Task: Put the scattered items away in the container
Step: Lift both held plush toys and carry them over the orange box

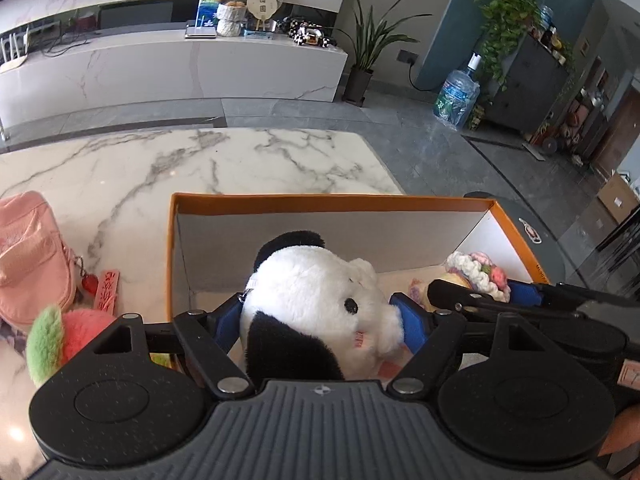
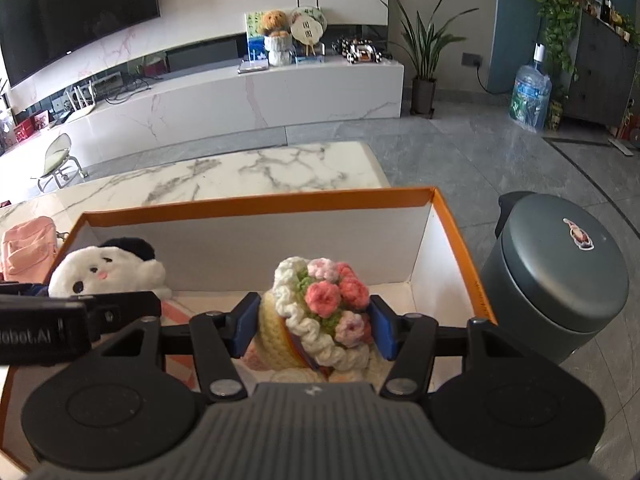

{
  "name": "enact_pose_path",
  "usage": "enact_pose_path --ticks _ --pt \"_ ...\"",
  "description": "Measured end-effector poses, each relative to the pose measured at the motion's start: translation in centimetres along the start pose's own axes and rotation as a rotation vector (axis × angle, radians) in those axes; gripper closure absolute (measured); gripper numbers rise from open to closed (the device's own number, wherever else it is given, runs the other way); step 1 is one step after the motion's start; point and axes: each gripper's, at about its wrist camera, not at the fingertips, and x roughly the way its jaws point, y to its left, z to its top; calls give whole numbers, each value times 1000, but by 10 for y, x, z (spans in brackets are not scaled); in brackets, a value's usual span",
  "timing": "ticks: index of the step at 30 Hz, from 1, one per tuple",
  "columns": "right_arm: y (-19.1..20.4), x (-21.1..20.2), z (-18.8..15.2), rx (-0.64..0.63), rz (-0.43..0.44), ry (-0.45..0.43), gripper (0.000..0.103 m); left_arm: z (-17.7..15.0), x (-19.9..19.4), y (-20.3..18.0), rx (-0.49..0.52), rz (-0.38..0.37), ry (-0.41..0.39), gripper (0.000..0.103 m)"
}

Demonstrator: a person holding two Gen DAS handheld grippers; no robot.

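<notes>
An orange-rimmed box with white walls stands on the marble table; it also shows in the right wrist view. My left gripper is shut on a black and white panda plush and holds it inside the box at its left side. The panda also shows in the right wrist view. My right gripper is shut on a crocheted flower bouquet inside the box at its right side. The bouquet also shows in the left wrist view.
A pink pouch with a red charm lies on the table left of the box. A pink and green plush lies beside it. A dark grey bin stands right of the box.
</notes>
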Motion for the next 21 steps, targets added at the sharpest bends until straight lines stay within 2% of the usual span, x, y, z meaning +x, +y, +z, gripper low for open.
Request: enact_pose_path --ticks 8,12,21 --pt "-5 12 13 100 -8 38 42 -3 4 -13 123 54 -22 12" --pt "-5 18 13 139 14 58 41 -6 4 -18 165 56 -23 10" --pt "-6 23 14 240 45 93 40 -5 1 -23 199 49 -44 9"
